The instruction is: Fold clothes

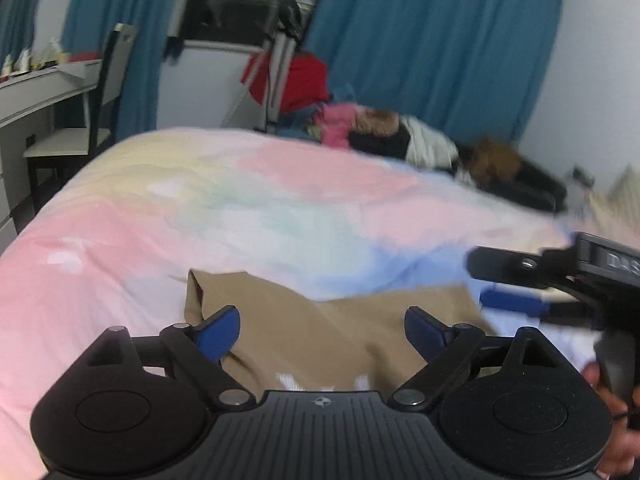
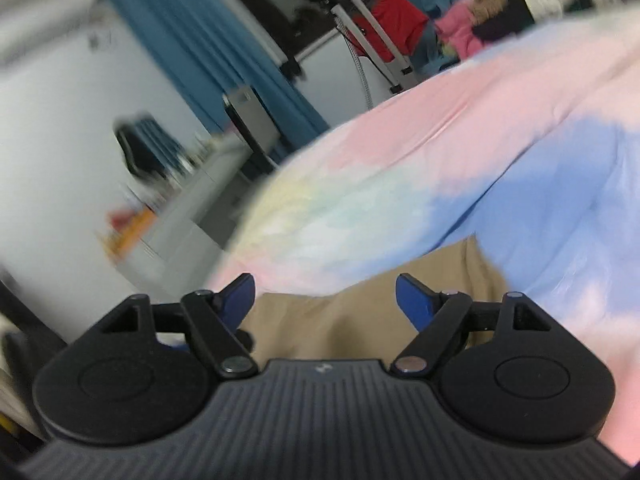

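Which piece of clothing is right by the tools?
The tan garment, lying flat on the pastel bedcover beneath both open tools; the pink, red and dark clothes sit piled at the bed's far edge.

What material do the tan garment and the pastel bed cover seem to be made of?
Tan garment: probably woven cotton, matte, holding soft folds. Pastel bed cover: seemingly soft, light fabric, faintly sheeny, with fine wrinkles and puffed contours. Blur hides the weave.
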Demonstrator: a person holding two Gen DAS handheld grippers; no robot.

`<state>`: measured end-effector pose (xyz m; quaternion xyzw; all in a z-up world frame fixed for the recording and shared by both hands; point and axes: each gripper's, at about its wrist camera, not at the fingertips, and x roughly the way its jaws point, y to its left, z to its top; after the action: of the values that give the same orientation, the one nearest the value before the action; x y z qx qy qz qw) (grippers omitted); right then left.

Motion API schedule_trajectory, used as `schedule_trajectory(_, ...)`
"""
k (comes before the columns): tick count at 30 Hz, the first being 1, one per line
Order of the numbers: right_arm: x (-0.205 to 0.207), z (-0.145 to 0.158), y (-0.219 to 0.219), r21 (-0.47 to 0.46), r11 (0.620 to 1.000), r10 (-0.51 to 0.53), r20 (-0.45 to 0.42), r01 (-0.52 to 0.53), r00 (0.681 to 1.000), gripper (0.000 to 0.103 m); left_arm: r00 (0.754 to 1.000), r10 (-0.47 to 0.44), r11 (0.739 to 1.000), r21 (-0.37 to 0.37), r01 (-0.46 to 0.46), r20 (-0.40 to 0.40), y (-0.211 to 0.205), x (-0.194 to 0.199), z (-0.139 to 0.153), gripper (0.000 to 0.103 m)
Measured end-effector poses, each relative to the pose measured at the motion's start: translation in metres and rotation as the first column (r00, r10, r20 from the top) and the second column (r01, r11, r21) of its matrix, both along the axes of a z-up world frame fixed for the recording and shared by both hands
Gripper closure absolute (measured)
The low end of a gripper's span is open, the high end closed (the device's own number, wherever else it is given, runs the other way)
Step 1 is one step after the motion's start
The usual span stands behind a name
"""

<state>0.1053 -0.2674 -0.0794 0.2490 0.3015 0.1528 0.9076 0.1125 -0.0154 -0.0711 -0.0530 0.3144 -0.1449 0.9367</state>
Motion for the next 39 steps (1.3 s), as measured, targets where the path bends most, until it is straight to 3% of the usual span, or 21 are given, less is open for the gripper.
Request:
schedule_trajectory(4, 0.027, -0.033, 0.005, -0.068, 0.997, -0.027, -0.094, 0.02, 0.995, 0.025, 0.999, 0.015, 0.999, 0.053, -0.013, -0.044, -0.001, 0.013, -0.022, 0.013)
schedule_trajectory(7, 0.031, -0.046, 0.011, -0.113, 0.993, -0.04, -0.092, 0.03, 0.995, 0.025, 0.999, 0.009, 0.998, 0.069, -0.006, -0.043, -0.002, 0.015, -0.03, 0.014)
schedule_trajectory(11, 0.025, -0.043, 0.022, -0.201, 0.979, -0.035, -0.056, 0.023, 0.998, 0.025, 1.0, -0.005, 0.995, 0.101, 0.007, -0.021, -0.006, 0.009, -0.032, 0.015)
schedule_trajectory(17, -0.011, -0.026, 0.02, -0.237, 0.969, -0.081, -0.025, 0.072, 0.996, 0.025, 0.999, -0.034, 0.992, 0.126, 0.03, 0.03, -0.01, -0.02, -0.01, 0.015)
schedule_trajectory(21, -0.031, -0.02, 0.026, -0.349, 0.933, -0.103, -0.015, 0.092, 0.995, 0.025, 0.995, -0.073, 0.987, 0.149, 0.063, 0.064, -0.016, -0.048, 0.003, 0.015)
schedule_trajectory(25, -0.041, -0.022, 0.024, -0.346, 0.933, -0.116, -0.015, 0.104, 0.993, 0.025, 0.997, -0.069, 0.983, 0.174, 0.06, 0.047, -0.023, -0.056, 0.002, 0.015)
schedule_trajectory(30, -0.036, -0.04, 0.02, -0.327, 0.941, -0.111, -0.064, 0.084, 0.992, 0.025, 0.997, -0.076, 0.976, 0.202, 0.079, -0.024, -0.021, -0.05, -0.022, 0.011)
schedule_trajectory(39, -0.039, -0.045, 0.021, -0.324, 0.942, -0.115, -0.069, 0.087, 0.991, 0.025, 0.993, -0.015, 0.993, 0.118, 0.029, -0.119, -0.006, -0.048, -0.018, 0.012)
